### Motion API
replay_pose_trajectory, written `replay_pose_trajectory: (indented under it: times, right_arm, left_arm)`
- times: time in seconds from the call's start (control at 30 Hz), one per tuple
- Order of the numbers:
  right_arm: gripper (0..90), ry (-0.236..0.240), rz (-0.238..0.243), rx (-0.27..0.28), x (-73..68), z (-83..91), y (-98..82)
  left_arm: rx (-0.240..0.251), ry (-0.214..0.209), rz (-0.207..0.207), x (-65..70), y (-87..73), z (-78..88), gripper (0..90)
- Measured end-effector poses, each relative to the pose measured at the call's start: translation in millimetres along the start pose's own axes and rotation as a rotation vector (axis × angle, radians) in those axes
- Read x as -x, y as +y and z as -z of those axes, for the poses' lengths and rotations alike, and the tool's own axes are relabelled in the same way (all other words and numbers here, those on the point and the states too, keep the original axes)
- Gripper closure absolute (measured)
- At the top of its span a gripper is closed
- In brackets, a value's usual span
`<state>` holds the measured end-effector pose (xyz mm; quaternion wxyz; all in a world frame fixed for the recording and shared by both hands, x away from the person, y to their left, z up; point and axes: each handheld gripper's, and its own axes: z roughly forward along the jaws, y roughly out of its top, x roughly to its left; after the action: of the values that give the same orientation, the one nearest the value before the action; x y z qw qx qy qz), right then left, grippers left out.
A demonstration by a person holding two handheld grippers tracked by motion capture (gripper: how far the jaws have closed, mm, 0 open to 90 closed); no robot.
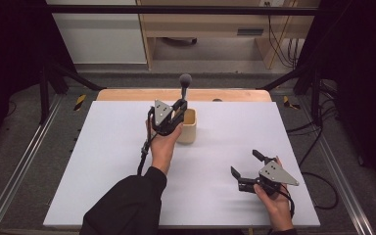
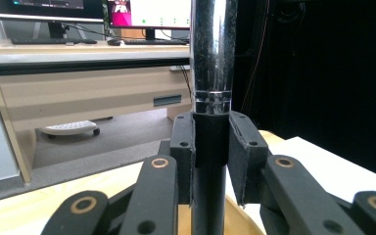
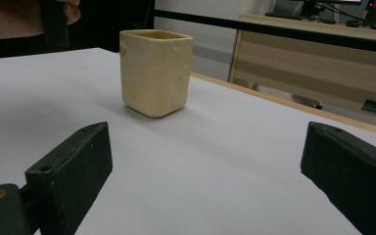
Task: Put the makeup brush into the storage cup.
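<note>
White sheeting covers the bench (image 1: 103,161), with a strip of bare wood along its far edge and a dark framed enclosure around it; desks and monitors stand beyond. Near the middle of the far half sits a cream, square-sided cup (image 1: 188,126), upright and open at the top. The left gripper (image 1: 180,108) is held just over the cup's near-left rim, its fingers (image 2: 242,154) pinching the black handle of a tall tool (image 1: 185,87) with a chrome shaft and a rounded dark head that stands upright above the hand. In the left gripper view the pads press on the handle just below the chrome collar, which keeps the tool vertical; its lower end drops toward the cup's mouth, though whether it rests inside I cannot tell. That upright grip suits lowering the tool into the cup or lifting it out. The right gripper (image 1: 247,164) rests well apart at the near right of the bench, its fingers (image 3: 73,166) spread wide with nothing between them, aimed toward the cup, probably waiting to steady it.
</note>
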<state>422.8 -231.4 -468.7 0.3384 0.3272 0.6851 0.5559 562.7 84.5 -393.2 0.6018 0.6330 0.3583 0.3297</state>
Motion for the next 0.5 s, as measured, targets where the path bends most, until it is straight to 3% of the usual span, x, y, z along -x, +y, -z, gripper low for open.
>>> replay_pose_trajectory:
  times: [0.5]
  right_arm:
    - [5.2,0.0,0.001,-0.008,-0.7,-0.6,-0.2]
  left_arm:
    - [-0.01,-0.002,-0.004,-0.2,-3.4,-3.4,74.2]
